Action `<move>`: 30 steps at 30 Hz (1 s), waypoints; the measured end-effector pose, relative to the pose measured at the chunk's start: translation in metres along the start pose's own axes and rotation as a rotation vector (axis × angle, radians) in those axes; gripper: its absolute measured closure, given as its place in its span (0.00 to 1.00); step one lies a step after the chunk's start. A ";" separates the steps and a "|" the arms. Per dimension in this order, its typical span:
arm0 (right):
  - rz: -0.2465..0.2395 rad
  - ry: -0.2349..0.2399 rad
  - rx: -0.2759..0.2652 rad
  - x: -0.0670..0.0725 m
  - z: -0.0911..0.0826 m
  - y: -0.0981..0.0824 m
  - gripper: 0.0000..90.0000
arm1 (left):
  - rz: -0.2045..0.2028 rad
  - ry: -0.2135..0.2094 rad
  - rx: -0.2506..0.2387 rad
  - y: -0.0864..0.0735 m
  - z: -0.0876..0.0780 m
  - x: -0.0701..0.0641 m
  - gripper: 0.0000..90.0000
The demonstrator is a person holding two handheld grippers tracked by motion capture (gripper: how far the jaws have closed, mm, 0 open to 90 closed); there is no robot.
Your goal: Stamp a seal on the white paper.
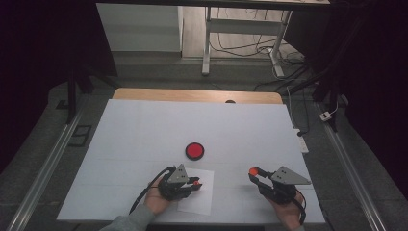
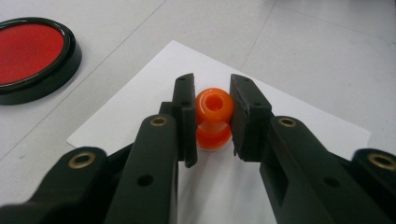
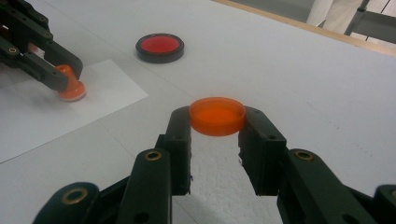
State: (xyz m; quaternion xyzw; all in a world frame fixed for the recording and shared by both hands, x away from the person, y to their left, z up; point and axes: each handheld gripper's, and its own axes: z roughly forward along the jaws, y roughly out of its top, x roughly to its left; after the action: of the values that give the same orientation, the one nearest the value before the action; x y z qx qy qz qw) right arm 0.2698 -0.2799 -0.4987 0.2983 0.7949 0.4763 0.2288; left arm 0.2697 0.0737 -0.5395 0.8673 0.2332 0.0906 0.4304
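The left gripper [image 2: 212, 116] has its jaws clamped on an orange stamp [image 2: 213, 119], held upright with its base on the white paper sheet [image 2: 140, 116] near the worktop's [image 1: 144, 125] near edge. The right gripper [image 3: 217, 140] has its jaws clamped on the stamp's orange cap [image 3: 217, 115], lifted near the near right corner. A red ink pad [image 1: 195, 150] sits mid-worktop, just beyond the paper. This looks like the stamping step; next the stamp must lift straight off, then meet the cap squarely.
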 end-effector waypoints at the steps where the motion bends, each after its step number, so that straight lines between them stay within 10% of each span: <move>1: 0.001 0.000 0.001 0.000 0.000 0.000 0.72 | 0.001 0.001 0.000 0.000 0.000 0.000 0.82; 30: -0.001 -0.002 0.000 0.001 -0.001 0.001 0.72 | 0.004 0.006 0.003 0.000 0.001 -0.001 0.82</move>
State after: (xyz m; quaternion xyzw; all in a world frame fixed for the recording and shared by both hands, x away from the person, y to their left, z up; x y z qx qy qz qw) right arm 0.2689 -0.2794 -0.4978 0.2983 0.7949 0.4757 0.2299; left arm 0.2690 0.0726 -0.5400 0.8682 0.2328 0.0938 0.4281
